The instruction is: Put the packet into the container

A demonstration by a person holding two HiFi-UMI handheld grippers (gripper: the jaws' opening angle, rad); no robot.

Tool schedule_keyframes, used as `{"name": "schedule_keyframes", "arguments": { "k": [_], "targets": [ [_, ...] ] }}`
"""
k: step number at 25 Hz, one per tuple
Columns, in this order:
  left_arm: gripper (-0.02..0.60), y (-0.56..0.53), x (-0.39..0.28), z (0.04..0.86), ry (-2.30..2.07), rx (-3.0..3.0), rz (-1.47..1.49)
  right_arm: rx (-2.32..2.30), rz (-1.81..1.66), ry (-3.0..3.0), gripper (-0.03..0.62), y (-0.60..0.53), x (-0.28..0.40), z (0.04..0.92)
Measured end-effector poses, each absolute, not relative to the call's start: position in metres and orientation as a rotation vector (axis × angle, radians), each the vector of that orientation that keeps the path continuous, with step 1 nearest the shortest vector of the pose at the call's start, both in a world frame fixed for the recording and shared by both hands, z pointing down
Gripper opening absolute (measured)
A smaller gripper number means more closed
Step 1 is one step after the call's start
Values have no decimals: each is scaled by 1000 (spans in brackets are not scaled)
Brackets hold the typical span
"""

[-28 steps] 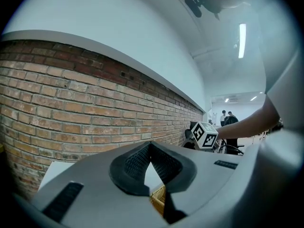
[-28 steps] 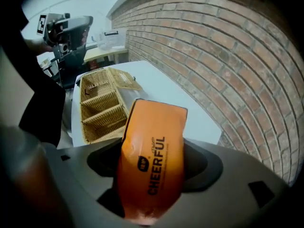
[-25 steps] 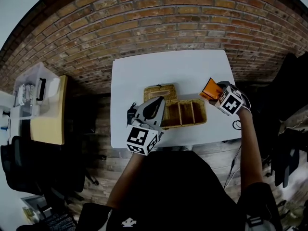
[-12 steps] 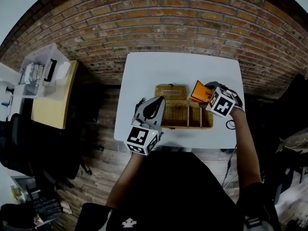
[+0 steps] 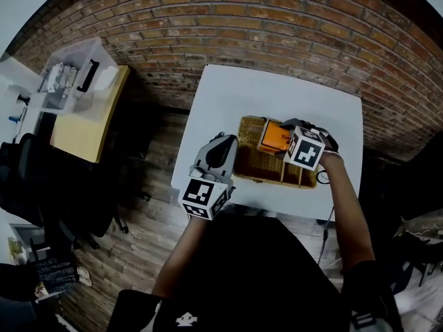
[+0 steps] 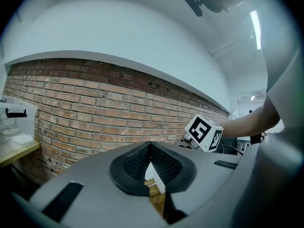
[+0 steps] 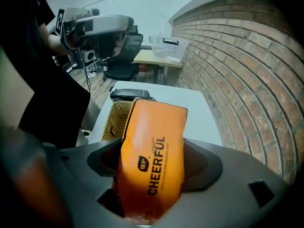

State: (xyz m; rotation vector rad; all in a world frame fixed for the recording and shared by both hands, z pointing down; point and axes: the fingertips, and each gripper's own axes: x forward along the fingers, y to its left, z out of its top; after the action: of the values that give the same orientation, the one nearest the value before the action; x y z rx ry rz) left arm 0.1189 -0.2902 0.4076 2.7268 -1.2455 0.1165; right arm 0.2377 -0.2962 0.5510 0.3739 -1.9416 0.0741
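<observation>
Only the right gripper view shows the print: the orange packet says CHEERFUL and it's clamped in the right tongs, which are spread wide. Head view puts it over the far side of the wicker container on the bench, right arm reaching forward. The left tongs are pinched together, empty, and sit by the container's left end.

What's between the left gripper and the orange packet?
One end of the wicker container, seen in the head view; the left gripper is beside it, the packet over it.
</observation>
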Motion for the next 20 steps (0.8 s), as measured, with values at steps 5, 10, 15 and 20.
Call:
{"name": "schedule_keyframes", "arguments": {
  "k": [5,10,15,20],
  "targets": [
    [5,-290,102,410,-1297,2686,114,266,45,-1948,351,-282,202,561],
    [5,-289,95,411,-1321,2669,114,196,39,-1954,351,-272,178,568],
    [5,-289,85,412,-1359,2641,105,156,46,-1950,351,-262,164,575],
    [5,-291,78,410,-1378,2625,88,131,55,-1950,351,-256,155,581]
  ]
}}
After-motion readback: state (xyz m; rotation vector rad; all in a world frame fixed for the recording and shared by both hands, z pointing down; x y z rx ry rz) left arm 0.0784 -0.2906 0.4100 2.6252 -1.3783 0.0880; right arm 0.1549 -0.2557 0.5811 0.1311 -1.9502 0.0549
